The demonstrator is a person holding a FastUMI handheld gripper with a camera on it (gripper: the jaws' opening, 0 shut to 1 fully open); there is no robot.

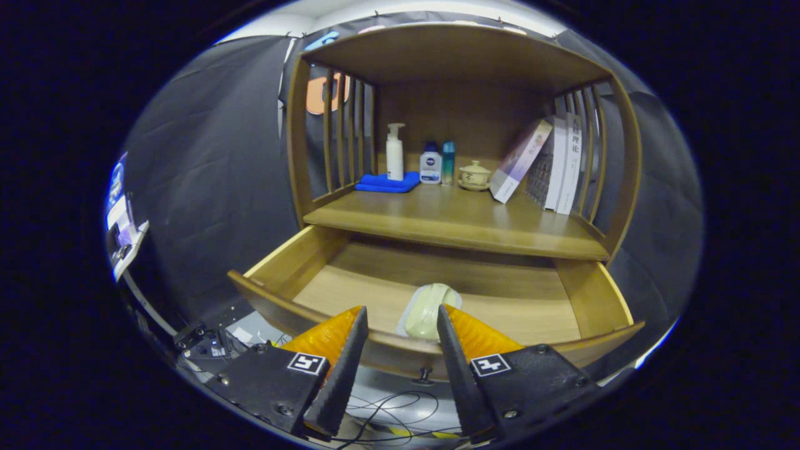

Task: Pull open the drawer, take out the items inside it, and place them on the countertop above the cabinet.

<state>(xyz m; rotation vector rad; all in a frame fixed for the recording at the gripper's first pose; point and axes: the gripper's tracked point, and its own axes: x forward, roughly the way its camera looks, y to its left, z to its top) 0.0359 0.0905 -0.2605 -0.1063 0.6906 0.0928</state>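
The wooden drawer point(294, 262) stands pulled open below the cabinet's countertop point(450, 222). On the drawer's floor near its front wall lies a pale green item in a clear wrapper point(428, 309). My gripper point(400, 319) is open, its orange-and-black fingers point(347, 334) spread above the drawer's front wall. The wrapped item sits just ahead of the fingertips and between their lines, touching neither. The drawer's small knob point(425, 375) shows under the front wall, between the fingers.
The countertop holds a white pump bottle point(394, 153) on a folded blue cloth point(387, 183), two small bottles point(437, 164), a lidded cream cup on a saucer point(474, 175) and leaning books point(550, 165). Slatted side walls flank it. Cables point(387, 406) lie on the floor below.
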